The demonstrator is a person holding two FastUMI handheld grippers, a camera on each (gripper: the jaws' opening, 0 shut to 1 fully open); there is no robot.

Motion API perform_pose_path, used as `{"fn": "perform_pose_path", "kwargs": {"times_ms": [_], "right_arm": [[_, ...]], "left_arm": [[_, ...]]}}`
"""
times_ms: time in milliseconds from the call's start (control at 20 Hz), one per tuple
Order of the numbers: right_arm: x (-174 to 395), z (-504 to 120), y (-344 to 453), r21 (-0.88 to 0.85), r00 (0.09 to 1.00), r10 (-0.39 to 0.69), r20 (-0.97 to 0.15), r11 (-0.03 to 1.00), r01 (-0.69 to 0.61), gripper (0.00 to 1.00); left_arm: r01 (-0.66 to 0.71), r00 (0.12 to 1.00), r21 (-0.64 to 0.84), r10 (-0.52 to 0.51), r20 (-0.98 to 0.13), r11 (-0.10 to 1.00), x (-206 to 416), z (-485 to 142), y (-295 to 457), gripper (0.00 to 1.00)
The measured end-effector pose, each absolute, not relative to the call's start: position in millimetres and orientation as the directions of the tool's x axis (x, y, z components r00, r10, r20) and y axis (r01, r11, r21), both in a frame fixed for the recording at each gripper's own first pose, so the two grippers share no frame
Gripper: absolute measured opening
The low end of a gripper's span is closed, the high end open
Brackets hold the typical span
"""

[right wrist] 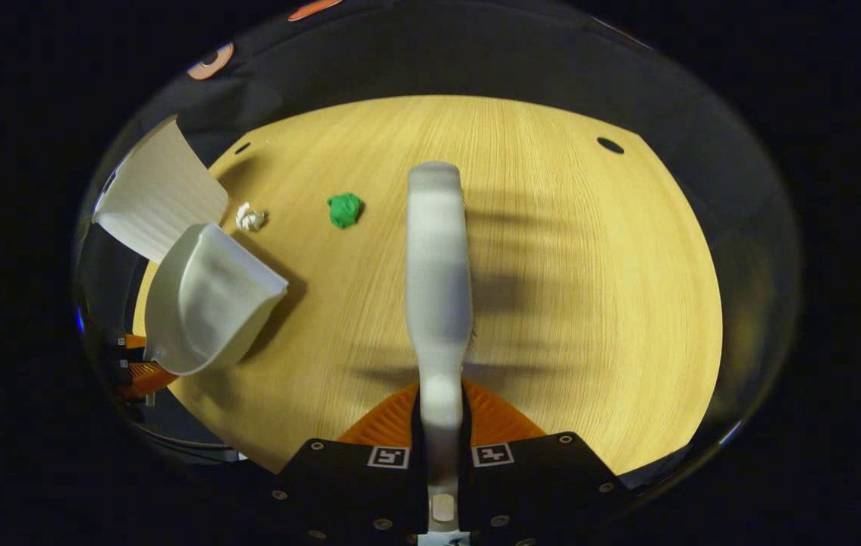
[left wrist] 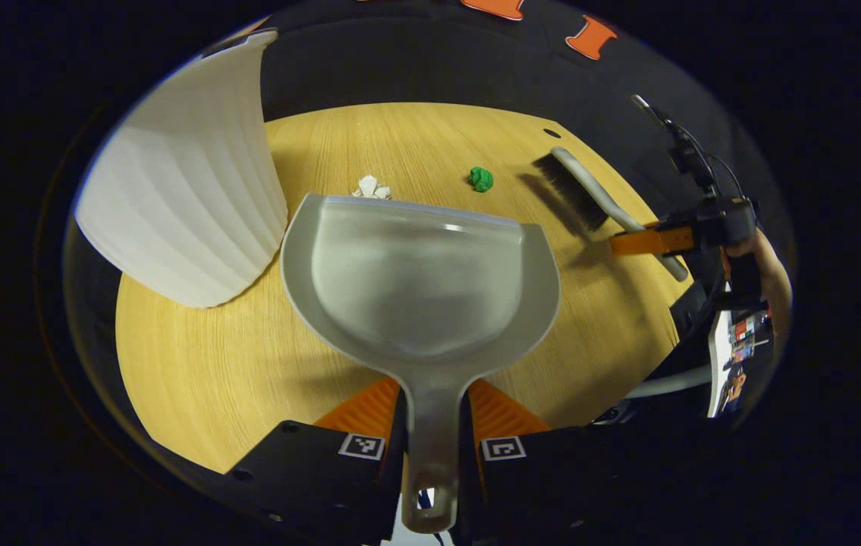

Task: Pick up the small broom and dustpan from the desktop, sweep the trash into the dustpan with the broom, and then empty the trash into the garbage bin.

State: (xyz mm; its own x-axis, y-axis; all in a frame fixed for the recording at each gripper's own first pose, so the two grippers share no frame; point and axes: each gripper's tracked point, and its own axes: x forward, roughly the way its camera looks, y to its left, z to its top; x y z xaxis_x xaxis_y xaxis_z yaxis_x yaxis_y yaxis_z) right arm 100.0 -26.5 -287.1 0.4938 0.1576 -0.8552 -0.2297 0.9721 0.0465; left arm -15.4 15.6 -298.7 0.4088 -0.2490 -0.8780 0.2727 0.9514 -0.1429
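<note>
Left gripper view: dustpan (left wrist: pixel 422 280) handle is clamped by left gripper (left wrist: pixel 434 413); broom (right wrist: pixel 438 265) handle is clamped by right gripper (right wrist: pixel 441 413).

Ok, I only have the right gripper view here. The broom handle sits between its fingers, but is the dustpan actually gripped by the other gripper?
Observer: Yes. In the left gripper view, the left gripper has both fingers pressed on the dustpan handle.
Operator: And the bristles? I see just the broom's back.
Observer: The broom has dark bristles facing the table, right of the green wad.
Operator: Is the pan lined up with any trash?
Observer: The white paper wad lies just beyond its front lip.
</note>
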Motion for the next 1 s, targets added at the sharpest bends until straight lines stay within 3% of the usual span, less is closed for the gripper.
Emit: {"fn": "perform_pose_path", "kwargs": {"times_ms": [300, 550, 700, 1000], "right_arm": [[164.2, -262.6, -11.9, -0.085, 0.539, 0.155, -0.828, 0.916, -0.393, 0.14], [215.1, -274.7, 9.5, -0.198, 0.51, 0.147, -0.848, 0.804, -0.561, 0.14], [223.8, -282.5, 26.5, -0.222, 0.47, 0.139, -0.872, 0.742, -0.632, 0.14], [215.4, -292.3, 96.5, -0.198, 0.409, 0.22, -0.885, 0.618, -0.761, 0.14]], "left_arm": [[0.349, 0.381, -0.119, -0.257, -0.888, 0.93, -15.1, -293.0, 19.6, 0.32], [0.3, 0.344, -0.161, -0.264, -0.901, 0.94, -14.5, -305.7, 16.9, 0.32], [0.323, 0.319, -0.166, -0.273, -0.908, 0.932, -16.0, -306.0, 21.8, 0.32], [0.378, 0.277, -0.178, -0.294, -0.915, 0.909, -17.8, -306.9, 29.2, 0.32]]}}
